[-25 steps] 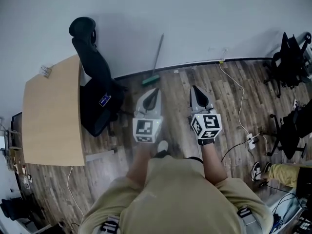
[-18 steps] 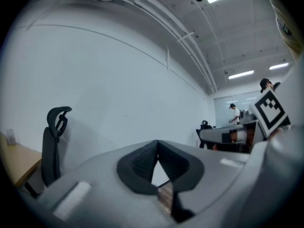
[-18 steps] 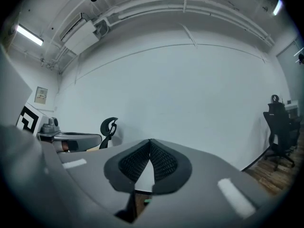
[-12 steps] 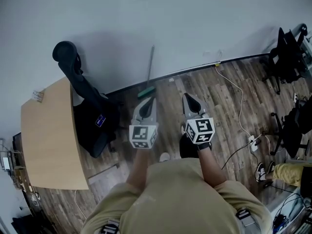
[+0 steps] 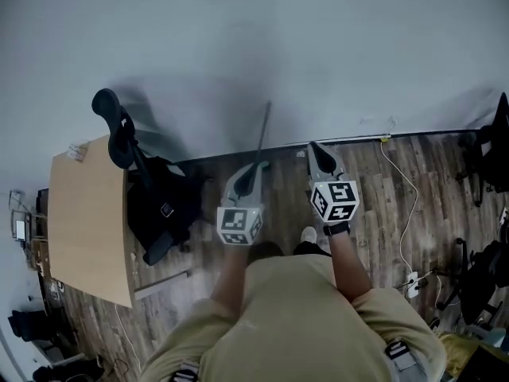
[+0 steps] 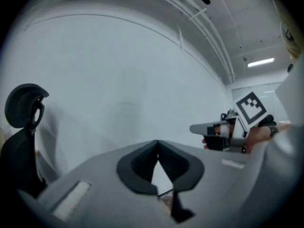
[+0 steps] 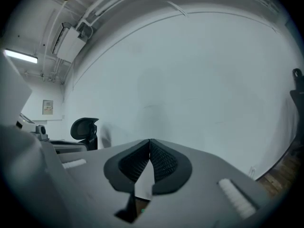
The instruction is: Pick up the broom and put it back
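The broom leans upright against the white wall, and only its thin grey handle shows. Its head is hidden behind my left gripper, which points at the broom's foot with its jaws shut and nothing between them. In the left gripper view the left gripper faces bare wall with its tips meeting. My right gripper is held a little to the right of the broom, also shut and empty. Its tips meet in the right gripper view, and it shows from the side in the left gripper view.
A black office chair stands left of the broom, against a light wooden table. A white cable runs across the wood floor at the right toward a power strip. More dark chairs stand at the far right.
Both grippers and the person have moved forward toward the wall. The broom now stands right in front of the left gripper, and its green head is no longer visible.
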`<state>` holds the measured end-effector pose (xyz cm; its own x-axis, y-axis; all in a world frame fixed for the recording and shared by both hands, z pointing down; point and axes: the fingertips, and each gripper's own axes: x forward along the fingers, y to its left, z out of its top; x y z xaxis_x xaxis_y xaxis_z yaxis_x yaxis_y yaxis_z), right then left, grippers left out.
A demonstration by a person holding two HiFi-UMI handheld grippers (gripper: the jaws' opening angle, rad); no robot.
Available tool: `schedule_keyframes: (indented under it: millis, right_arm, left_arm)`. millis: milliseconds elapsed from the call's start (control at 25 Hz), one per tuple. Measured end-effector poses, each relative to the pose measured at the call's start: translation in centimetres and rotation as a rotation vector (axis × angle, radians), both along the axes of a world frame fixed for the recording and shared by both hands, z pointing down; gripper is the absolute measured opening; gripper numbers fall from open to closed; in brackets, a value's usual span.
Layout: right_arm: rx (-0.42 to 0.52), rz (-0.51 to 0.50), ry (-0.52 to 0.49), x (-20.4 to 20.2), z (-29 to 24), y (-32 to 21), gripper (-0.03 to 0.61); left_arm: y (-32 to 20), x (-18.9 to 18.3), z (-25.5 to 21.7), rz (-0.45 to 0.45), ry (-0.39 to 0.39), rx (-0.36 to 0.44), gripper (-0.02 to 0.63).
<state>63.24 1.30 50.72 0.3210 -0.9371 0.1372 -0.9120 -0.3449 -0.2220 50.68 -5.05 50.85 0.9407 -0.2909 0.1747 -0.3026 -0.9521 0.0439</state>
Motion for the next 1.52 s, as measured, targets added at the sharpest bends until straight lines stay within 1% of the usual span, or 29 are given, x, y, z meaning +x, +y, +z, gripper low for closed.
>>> schedule_keyframes:
  millis: [120,240,320,400,480,600,680,840,960,1160,1240,1320,1440,1520]
  right_arm:
    - [-0.018,-0.014,-0.059,3.0,2.9,-1.9,0.006]
    - [-0.086,-0.06,-0.084,4.1,6.9,-4.1,0.006]
    - [-0.131,-0.087,-0.087,4.4,9.4,-5.9,0.006]
    - [-0.163,-0.102,-0.092,5.0,11.7,-7.9,0.006]
    - [-0.191,-0.107,-0.12,5.6,14.1,-9.7,0.008]
    - [-0.246,-0.134,-0.17,6.1,18.0,-12.2,0.008]
    - [-0.305,-0.164,-0.193,5.8,21.4,-13.8,0.008]
    - [-0.426,-0.13,-0.289,7.1,29.2,-16.5,0.008]
    - [-0.459,-0.14,-0.332,7.3,33.7,-19.2,0.008]
    - [-0.455,-0.177,-0.417,7.7,39.0,-23.3,0.077]
    - [-0.453,-0.198,-0.423,8.0,40.6,-25.0,0.097]
    - [-0.452,-0.216,-0.414,8.6,42.1,-26.6,0.131]
    - [-0.494,-0.23,-0.421,9.9,45.2,-28.5,0.171]
    - [-0.508,-0.217,-0.454,10.6,47.1,-29.7,0.203]
  left_arm:
    - [-1.3,1.9,2.6,-0.036,-0.052,-0.034,0.002]
    - [-2.7,2.8,5.7,-0.068,-0.099,-0.092,0.002]
    - [-4.5,3.6,7.5,-0.08,-0.1,-0.115,0.002]
    - [-6.4,5.3,9.0,-0.056,-0.065,-0.138,0.001]
    - [-8.0,7.5,10.8,-0.011,-0.049,-0.17,0.001]
    - [-10.3,10.9,13.6,0.055,-0.055,-0.208,0.002]
    - [-11.8,12.3,15.7,0.078,-0.072,-0.223,0.002]
    - [-15.0,14.0,20.1,0.06,-0.106,-0.271,0.002]
    - [-17.5,14.3,22.9,0.033,-0.129,-0.298,0.002]
    - [-21.0,14.7,26.8,0.006,-0.14,-0.316,0.002]
    - [-22.5,14.7,28.2,-0.007,-0.145,-0.313,0.002]
    - [-23.8,15.1,29.2,-0.013,-0.144,-0.312,0.002]
    - [-25.1,15.7,31.1,-0.022,-0.144,-0.321,0.002]
    - [-25.9,15.9,32.3,-0.026,-0.139,-0.326,0.002]
